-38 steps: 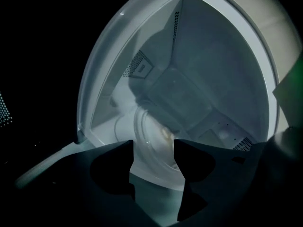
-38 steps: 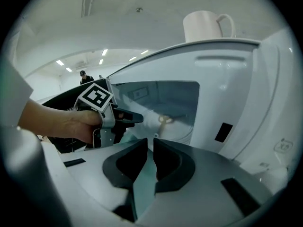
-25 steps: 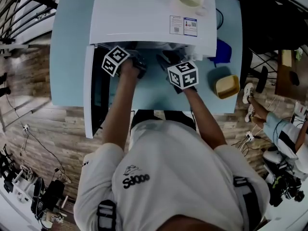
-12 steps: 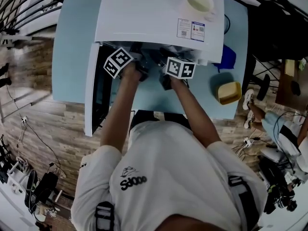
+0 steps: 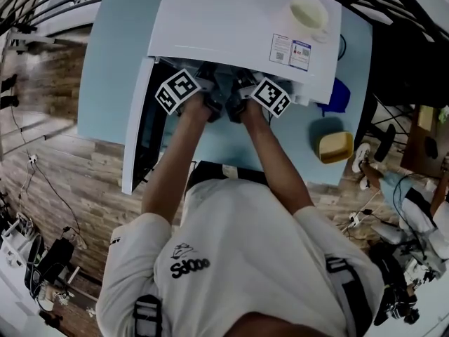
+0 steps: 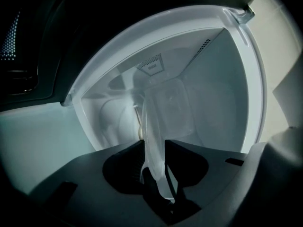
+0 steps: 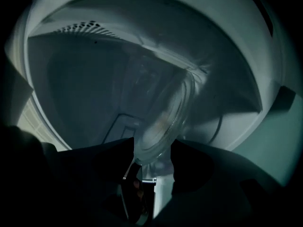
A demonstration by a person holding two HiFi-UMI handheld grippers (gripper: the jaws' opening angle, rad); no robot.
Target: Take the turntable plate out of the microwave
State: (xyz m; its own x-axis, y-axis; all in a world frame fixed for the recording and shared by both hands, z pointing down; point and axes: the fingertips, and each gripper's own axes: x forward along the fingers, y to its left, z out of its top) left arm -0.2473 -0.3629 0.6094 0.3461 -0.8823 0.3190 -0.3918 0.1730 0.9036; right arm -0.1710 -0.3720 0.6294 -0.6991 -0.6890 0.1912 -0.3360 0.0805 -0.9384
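You reach both grippers into the open white microwave [image 5: 231, 20], which stands on a pale blue table [image 5: 112, 69] with its door [image 5: 133, 146] swung out to your left. Your left gripper [image 6: 154, 150] has its jaws partly closed and clamped on the rim of the glass turntable plate [image 6: 163, 112], which is inside the cavity. Your right gripper [image 7: 152, 148] has its jaws spread wide. The plate's rim sits between them, ungripped.

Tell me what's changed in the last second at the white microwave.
The right gripper moved from over the light blue table into the white microwave's opening, rolling; the clear glass turntable plate's rim sits between its open jaws. The left gripper stayed there, clamped on the plate.
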